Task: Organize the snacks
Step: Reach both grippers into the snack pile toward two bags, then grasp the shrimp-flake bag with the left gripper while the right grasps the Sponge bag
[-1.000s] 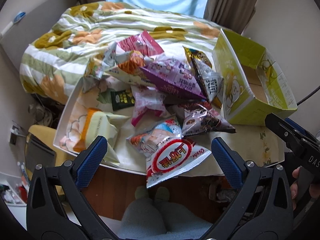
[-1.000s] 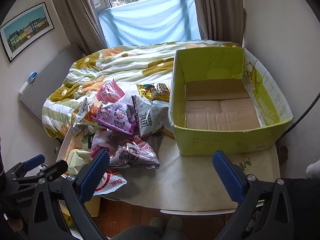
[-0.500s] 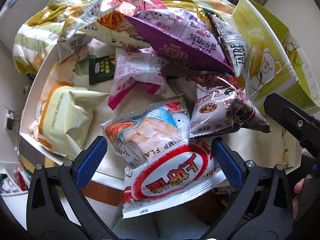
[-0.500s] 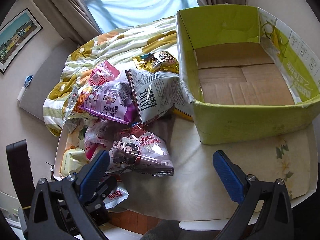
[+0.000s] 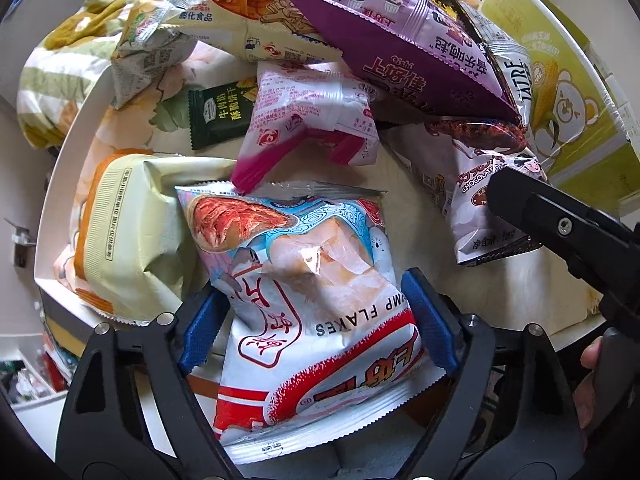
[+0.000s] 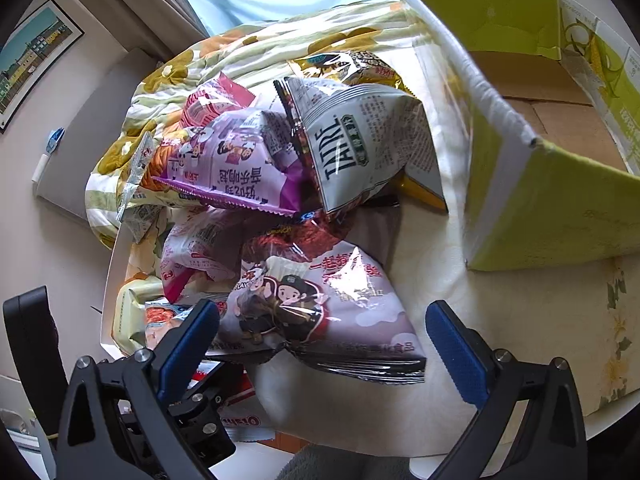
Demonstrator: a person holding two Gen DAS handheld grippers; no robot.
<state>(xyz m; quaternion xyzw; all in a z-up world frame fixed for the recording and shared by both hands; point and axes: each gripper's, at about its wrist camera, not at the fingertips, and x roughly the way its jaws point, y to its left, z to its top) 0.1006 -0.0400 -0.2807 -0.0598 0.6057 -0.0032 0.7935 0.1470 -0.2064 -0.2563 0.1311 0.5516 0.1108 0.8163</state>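
shrimp-flake bag [image 5: 316, 300]: glossy crinkled foil pouch, puffy, at near table edge, overhanging it.
left gripper [image 5: 318, 320]: jaws just been closing; blue pads at both bag sides, prob. gripping it.
step: first pick-up, judged.
next: lift, carry to green cardboard box [image 6: 532, 184], empty.
right gripper [image 6: 320, 344]: jaws wide apart, over chocolate snack bag [image 6: 316, 308], holding nothing.

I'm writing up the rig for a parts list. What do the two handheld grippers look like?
Both match: the left gripper and right gripper have matte black angular frames with silver bolts, and straight fingers faced with ribbed blue pads. No cables or sleeves show.
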